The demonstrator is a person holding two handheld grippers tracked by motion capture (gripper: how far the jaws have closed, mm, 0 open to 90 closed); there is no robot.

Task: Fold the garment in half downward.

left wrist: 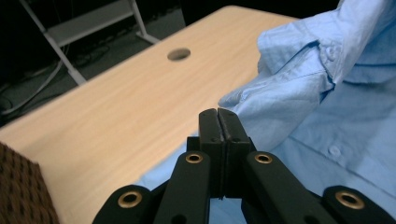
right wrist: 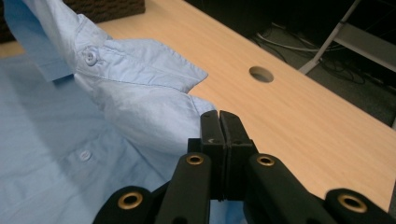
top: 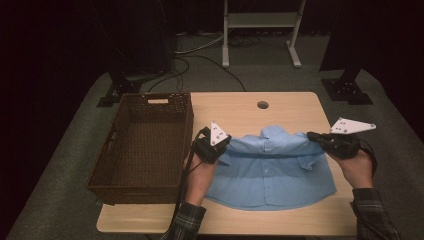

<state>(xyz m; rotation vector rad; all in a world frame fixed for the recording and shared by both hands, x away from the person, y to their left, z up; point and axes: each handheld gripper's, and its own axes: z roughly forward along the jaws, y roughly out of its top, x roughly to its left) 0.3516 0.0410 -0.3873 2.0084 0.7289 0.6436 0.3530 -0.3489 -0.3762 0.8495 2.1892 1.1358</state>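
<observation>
A light blue button shirt [top: 272, 172] lies front-up on the wooden table [top: 295, 107], collar toward the far side. Its top edge is raised off the table and stretched between my two grippers, casting a shadow on the cloth below. My left gripper [top: 227, 145] is shut on the shirt's left shoulder edge; in the left gripper view the jaws [left wrist: 218, 113] meet where the cloth [left wrist: 285, 95] runs into them. At the opposite shoulder my right gripper [top: 310, 136] is shut on the edge, its jaws [right wrist: 218, 114] pressed together with the fabric [right wrist: 140, 100] reaching their tips.
A brown woven basket [top: 106, 167] with nothing in it stands at the table's left, close to my left hand. A round cable hole [top: 262, 105] sits near the far edge. Beyond the table are a white stand [top: 260, 20] and floor cables.
</observation>
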